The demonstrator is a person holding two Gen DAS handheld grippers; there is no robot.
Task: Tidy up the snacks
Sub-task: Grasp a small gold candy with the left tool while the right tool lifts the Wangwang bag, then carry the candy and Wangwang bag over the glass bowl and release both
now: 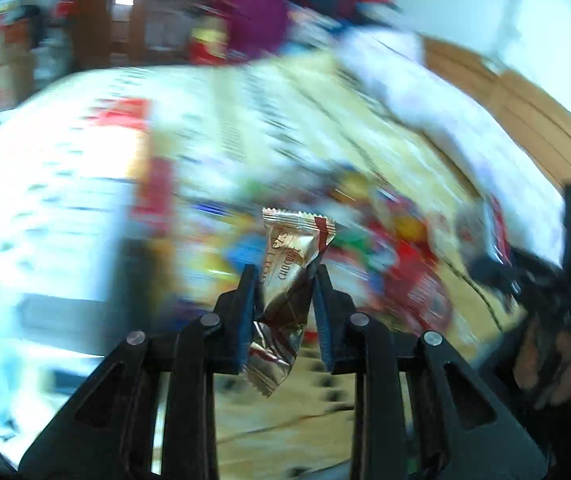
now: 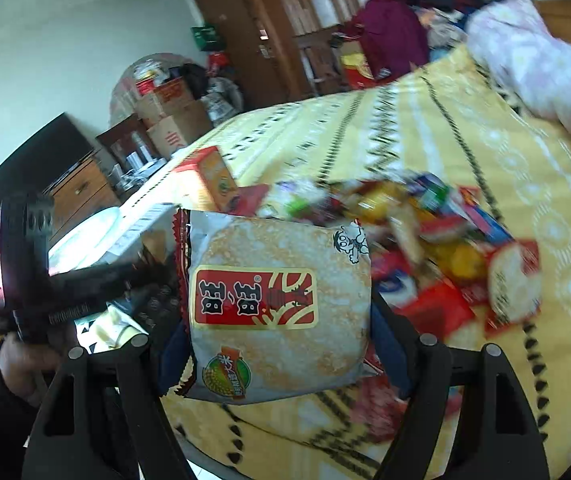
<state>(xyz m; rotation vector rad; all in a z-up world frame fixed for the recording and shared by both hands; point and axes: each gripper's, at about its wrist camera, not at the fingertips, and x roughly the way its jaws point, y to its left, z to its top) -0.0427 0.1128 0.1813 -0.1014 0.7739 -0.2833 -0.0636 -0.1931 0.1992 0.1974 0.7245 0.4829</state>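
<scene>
We see our left gripper (image 1: 285, 276) clamped on a small gold candy wrapper (image 1: 291, 280): its blue pads (image 1: 250, 304) press the wrapper's waist from both sides, the crimped top end stands up past the fingertips and the lower end hangs down between the black finger arms. Beyond those fingertips, badly blurred, lies the pile of snacks (image 1: 369, 240) on the yellow patterned bedspread (image 1: 285, 120). To the right of these fingers the other gripper's black body shows at the edge of the view, with a hand (image 1: 553, 364) around its handle.

In the right wrist view, our right gripper (image 2: 281, 344) holds a rice cracker packet (image 2: 277, 304), grey with a red label, flat between its widely set fingers; the blue pads (image 2: 389, 344) bear on the packet's left and right edges. Left of these fingers we see the left gripper's black body, held by a hand (image 2: 25, 360). Ahead and to the right of the fingertips the snack pile (image 2: 425, 232) spreads over the bedspread (image 2: 465, 140), with an orange box (image 2: 205, 176) just beyond the packet's top left corner.
</scene>
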